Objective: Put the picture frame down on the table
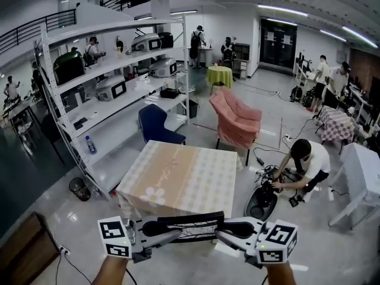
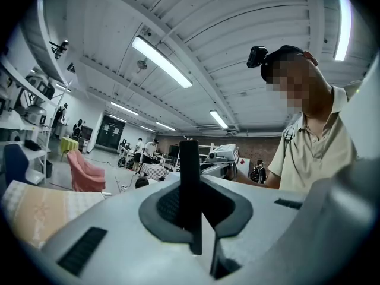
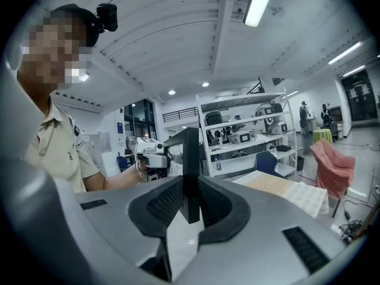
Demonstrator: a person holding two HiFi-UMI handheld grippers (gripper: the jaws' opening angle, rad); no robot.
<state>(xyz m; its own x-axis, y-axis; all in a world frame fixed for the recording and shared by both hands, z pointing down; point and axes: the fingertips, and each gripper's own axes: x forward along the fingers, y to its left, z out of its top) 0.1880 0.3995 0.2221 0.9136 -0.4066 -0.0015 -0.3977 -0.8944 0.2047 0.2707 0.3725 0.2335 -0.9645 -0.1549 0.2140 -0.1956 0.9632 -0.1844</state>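
Note:
The picture frame [image 1: 190,225] is a black-edged rectangle held level in the air just short of the near edge of the table [image 1: 184,177], which has a beige checked cloth. My left gripper [image 1: 155,228] is shut on the frame's left side and my right gripper [image 1: 233,228] is shut on its right side. In the left gripper view the frame's dark edge [image 2: 190,183] stands upright, clamped between the pads. In the right gripper view the frame's edge [image 3: 190,171] is pinched the same way, and the other gripper shows at its far end.
A white shelving rack [image 1: 119,82] with appliances runs along the left. Beyond the table stand a blue chair [image 1: 155,123] and a pink draped armchair [image 1: 237,120]. A person [image 1: 306,162] crouches on the floor at the right beside a white table [image 1: 362,177].

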